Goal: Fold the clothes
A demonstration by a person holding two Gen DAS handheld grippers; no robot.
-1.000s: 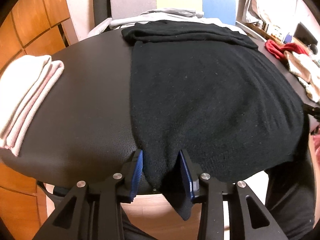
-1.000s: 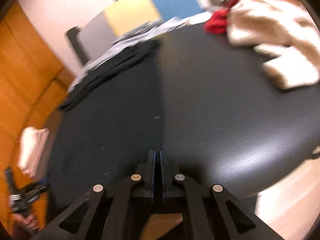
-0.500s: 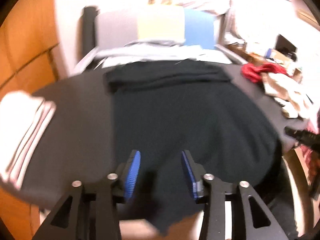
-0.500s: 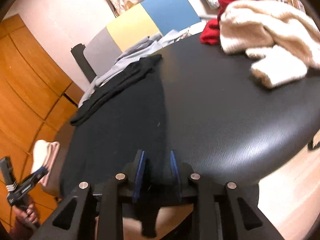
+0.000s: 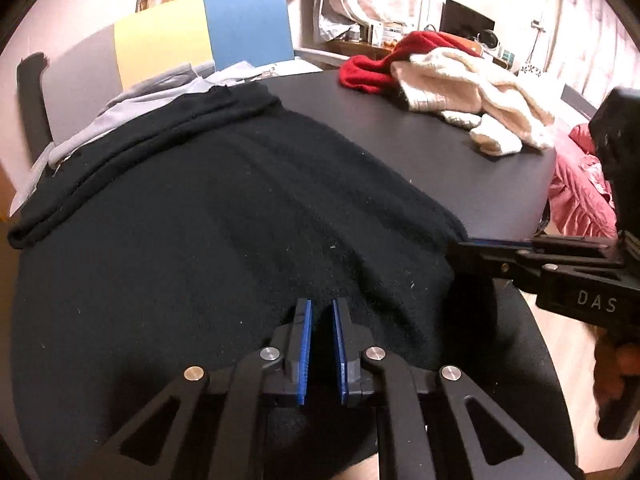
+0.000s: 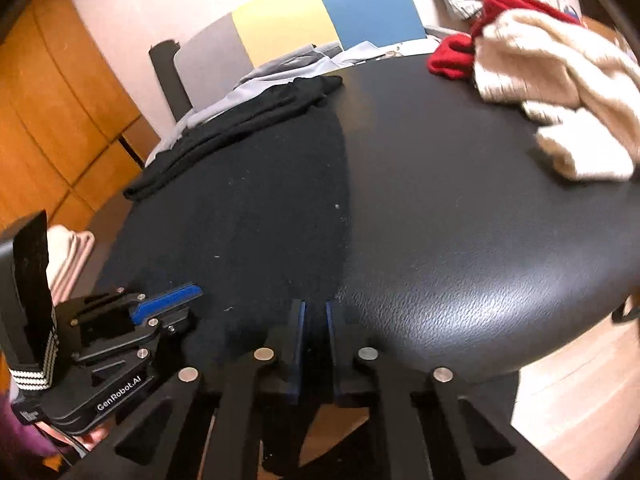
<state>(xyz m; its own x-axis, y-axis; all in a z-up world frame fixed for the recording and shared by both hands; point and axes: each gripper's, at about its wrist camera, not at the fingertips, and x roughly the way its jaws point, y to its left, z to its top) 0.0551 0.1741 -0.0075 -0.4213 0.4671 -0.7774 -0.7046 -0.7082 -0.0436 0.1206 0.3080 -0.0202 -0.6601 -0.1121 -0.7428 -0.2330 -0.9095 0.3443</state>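
Both grippers pinch the near hem of the black sweater (image 5: pixel 224 216): the left gripper (image 5: pixel 321 312) mid-hem, the right gripper (image 6: pixel 316 312) at the hem's right corner. The sweater lies flat over the left half of the black tabletop (image 6: pixel 460 208), collar toward the far edge. A cream sweater (image 5: pixel 472 88) and red garment (image 5: pixel 372 68) sit at the far right corner, folded pink cloth (image 6: pixel 70 256) at the left edge. A tricolour chair (image 6: pixel 312 24) stands beyond, wood panelling (image 6: pixel 52 112) left.
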